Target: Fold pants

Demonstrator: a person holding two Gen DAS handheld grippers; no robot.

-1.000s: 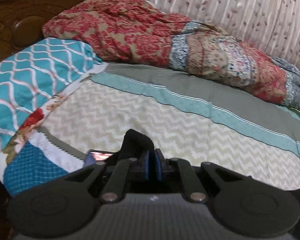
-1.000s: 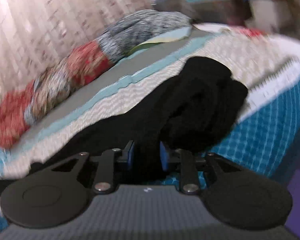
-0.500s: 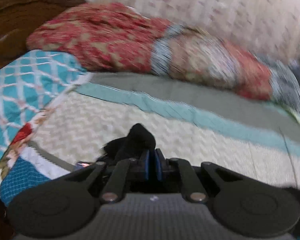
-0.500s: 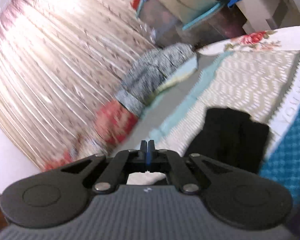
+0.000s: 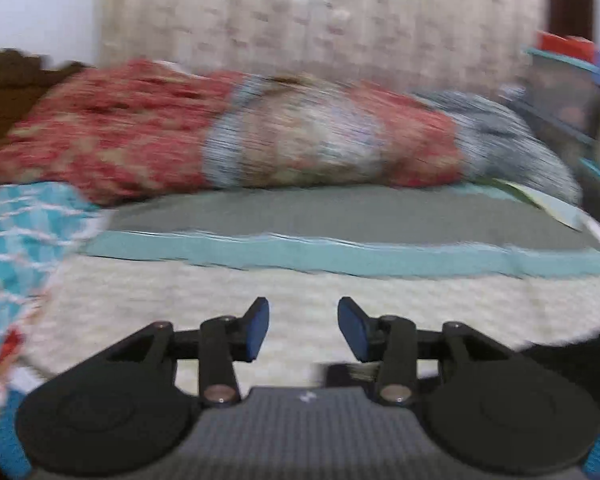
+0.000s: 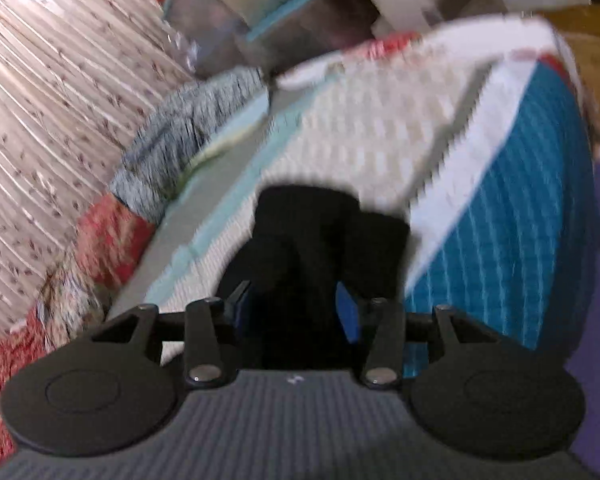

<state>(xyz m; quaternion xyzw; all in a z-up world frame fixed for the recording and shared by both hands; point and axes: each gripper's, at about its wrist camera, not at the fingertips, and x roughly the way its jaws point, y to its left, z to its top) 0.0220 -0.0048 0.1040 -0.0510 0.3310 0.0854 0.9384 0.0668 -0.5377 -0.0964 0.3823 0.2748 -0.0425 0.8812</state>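
Left gripper point(image 5: 303, 328): spread wide, with nothing between its blue pads point(image 5: 256, 330); it points across the bed over the cream zigzag part of the cover.
Right gripper point(image 6: 296, 312): spread wide, with the black cloth showing in the gap; whether the pads point(image 6: 347, 316) touch the cloth cannot be told, as the view is blurred and the cloth is dark.
Pants point(image 6: 320, 248): a black bundle lying on the cream zigzag part of the cover, close to the white border and the near edge of the bed, directly ahead of the right gripper. In the left view a dark patch at the lower right edge point(image 5: 572, 360) appears to be the same cloth, off to the side of the left gripper.
Bed cover point(image 5: 340, 216): bands of grey, light teal and cream zigzag run across it; a white border and a deep blue checked panel point(image 6: 500, 248) hang over the near side.
Quilt point(image 5: 148, 128): a red patterned roll lying along the far side of the bed, against the curtain.
Grey blanket point(image 5: 512, 144): bunched at the quilt's right end.
Pillow point(image 5: 16, 236): teal with a white lattice, at the left side of the bed.
Curtain point(image 6: 52, 80): pale, with small sprigs, behind the bed.
Sharpness: both views are motion-blurred.
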